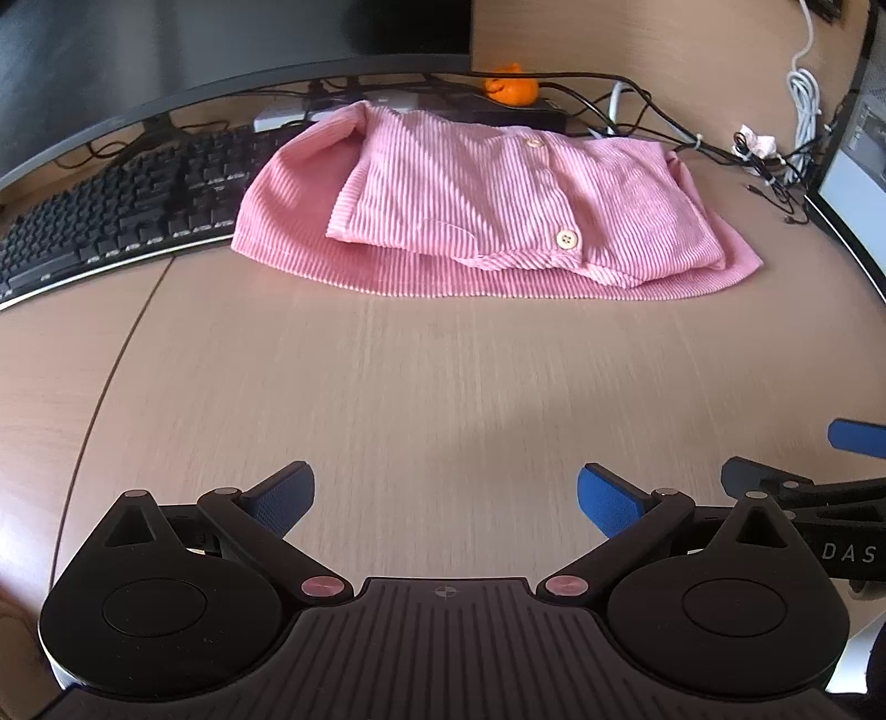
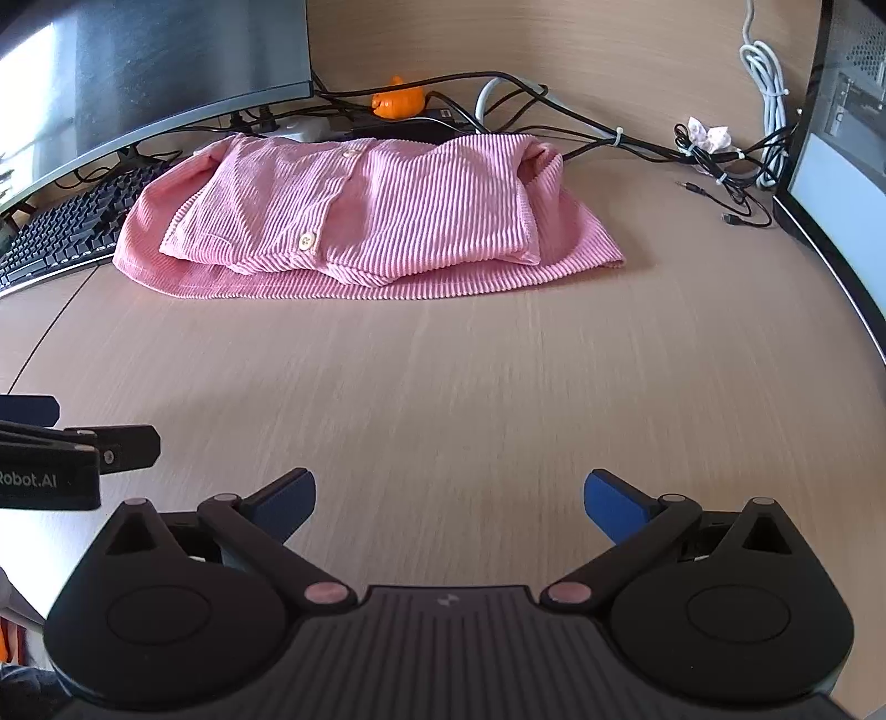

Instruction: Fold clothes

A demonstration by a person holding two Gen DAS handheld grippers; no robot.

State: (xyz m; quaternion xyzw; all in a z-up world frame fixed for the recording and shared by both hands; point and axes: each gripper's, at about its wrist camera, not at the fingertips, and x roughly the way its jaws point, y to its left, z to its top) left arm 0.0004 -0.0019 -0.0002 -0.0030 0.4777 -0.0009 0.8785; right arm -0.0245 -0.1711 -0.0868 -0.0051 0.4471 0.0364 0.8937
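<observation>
A pink ribbed cardigan (image 1: 487,205) with cream buttons lies folded in layers on the wooden desk (image 1: 421,376), its far left part resting over the keyboard's end. The same cardigan (image 2: 365,221) fills the far middle of the right wrist view. My left gripper (image 1: 446,501) hangs open well short of the garment, nothing between its blue pads. My right gripper (image 2: 448,507) is open too, equally far back and empty. Each gripper shows at the edge of the other's view: the right gripper (image 1: 819,471), the left gripper (image 2: 77,443).
A black keyboard (image 1: 111,216) and a curved monitor (image 1: 166,50) stand at the far left. An orange toy (image 1: 510,84), tangled cables (image 1: 720,149) and a crumpled paper (image 2: 709,135) line the back. A second screen (image 2: 836,166) stands at the right.
</observation>
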